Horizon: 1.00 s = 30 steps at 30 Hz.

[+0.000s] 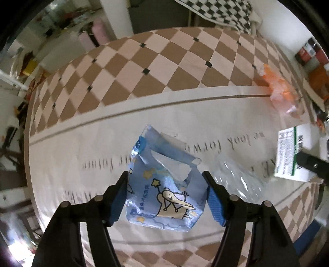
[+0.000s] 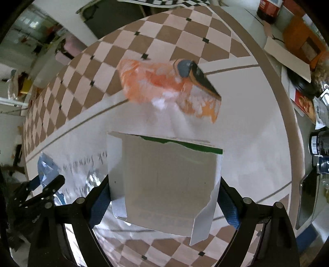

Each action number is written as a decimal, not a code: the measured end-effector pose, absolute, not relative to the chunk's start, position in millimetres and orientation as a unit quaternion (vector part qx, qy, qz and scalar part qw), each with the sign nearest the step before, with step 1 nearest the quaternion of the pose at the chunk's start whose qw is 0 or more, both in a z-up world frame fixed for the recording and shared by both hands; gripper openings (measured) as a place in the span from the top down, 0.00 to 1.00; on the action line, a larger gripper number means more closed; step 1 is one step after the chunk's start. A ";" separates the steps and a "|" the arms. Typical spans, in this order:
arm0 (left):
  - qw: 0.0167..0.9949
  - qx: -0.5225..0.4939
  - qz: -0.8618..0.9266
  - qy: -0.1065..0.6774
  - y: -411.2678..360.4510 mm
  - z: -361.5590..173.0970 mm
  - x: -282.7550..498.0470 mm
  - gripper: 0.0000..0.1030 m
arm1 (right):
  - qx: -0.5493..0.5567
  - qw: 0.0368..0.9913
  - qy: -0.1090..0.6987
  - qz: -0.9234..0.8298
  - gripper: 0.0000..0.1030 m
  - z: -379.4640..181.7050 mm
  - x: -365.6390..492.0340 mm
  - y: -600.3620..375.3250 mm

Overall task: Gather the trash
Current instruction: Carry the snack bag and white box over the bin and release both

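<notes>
My left gripper [image 1: 165, 197] is shut on a blue cartoon snack wrapper [image 1: 164, 197], pinched between the blue pads above the table. A clear plastic wrapper [image 1: 236, 180] lies just right of it. My right gripper [image 2: 163, 191] is shut on a torn white carton with a green edge [image 2: 164, 180]; the carton also shows at the right of the left wrist view [image 1: 292, 154]. An orange plastic wrapper [image 2: 164, 86] lies beyond the carton, also at the far right in the left wrist view [image 1: 281, 88]. The left gripper and the blue wrapper [image 2: 46, 166] show at lower left of the right wrist view.
The round table has a checkered cloth [image 1: 164, 61] with a white printed runner [image 1: 92, 143]. At its right edge stand dark cans [image 2: 318, 143], a dark bottle [image 2: 269, 8], brown boxes [image 2: 300, 39] and papers. A checkered chair [image 1: 222, 12] stands behind the table.
</notes>
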<state>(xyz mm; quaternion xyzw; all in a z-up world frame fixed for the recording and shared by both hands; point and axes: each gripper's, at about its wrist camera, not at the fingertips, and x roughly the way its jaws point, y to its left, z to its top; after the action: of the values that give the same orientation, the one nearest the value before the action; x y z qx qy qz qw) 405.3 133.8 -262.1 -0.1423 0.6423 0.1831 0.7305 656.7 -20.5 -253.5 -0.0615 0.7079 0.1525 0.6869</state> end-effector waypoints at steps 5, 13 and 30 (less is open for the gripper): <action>0.744 -0.172 0.210 0.610 101.3 -225.2 354.8 0.35 | -0.073 0.694 0.692 0.187 0.11 -235.6 615.7 -27.9; 0.770 -0.200 0.220 0.565 59.4 -189.9 270.4 0.35 | -0.062 0.697 0.677 0.228 0.12 -205.2 511.2 -44.5; 0.747 -0.273 0.128 0.592 -9.1 -234.4 43.8 0.35 | 0.010 0.699 0.694 0.171 0.12 -203.0 208.9 -159.1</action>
<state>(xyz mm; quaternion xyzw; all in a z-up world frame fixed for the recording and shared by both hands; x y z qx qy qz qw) 43.8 -9.1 -234.4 -0.2731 0.5920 0.1285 0.7473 208.9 -159.1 -203.0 0.0096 0.6940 0.1713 0.6993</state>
